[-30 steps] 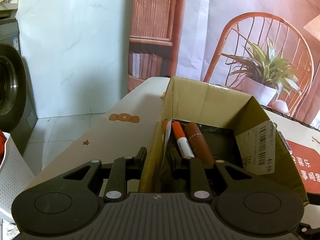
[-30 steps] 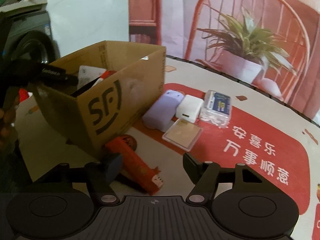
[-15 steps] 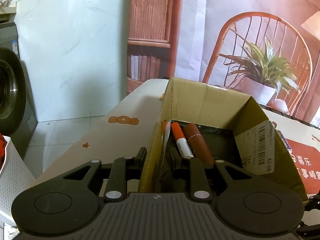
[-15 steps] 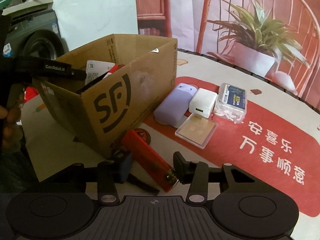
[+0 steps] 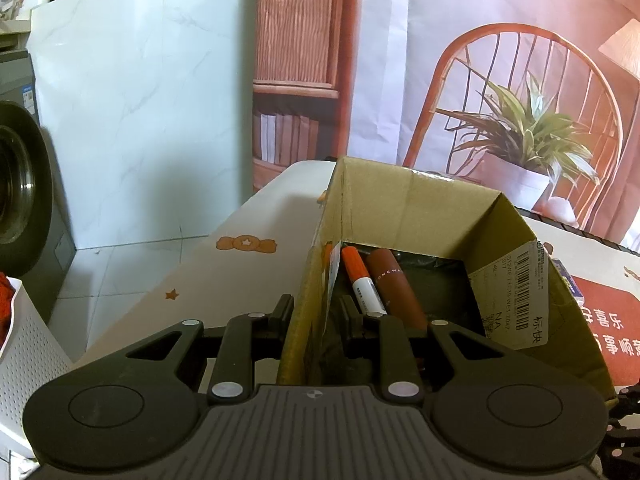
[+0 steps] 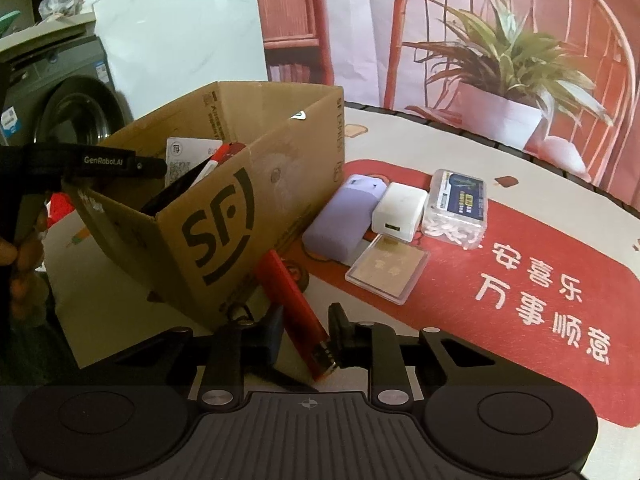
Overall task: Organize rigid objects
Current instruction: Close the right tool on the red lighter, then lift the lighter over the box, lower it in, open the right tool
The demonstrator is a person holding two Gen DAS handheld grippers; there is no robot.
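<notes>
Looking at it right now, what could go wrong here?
The right claw has just been closing around the red flat lighter, catching only its near end, so it could swing or slip when lifted. The left claw pinches one wall of the brown cardboard box; a tug could tip it.

Both views are dim with a warm reddish cast. Fisheye bending curves the backdrop and darkens the corners (most at the top right). The white wall panel (image 5: 132, 128) is the brightest area. The cardboard box (image 6: 224, 208) throws a soft shadow toward the table's near-left edge.
</notes>
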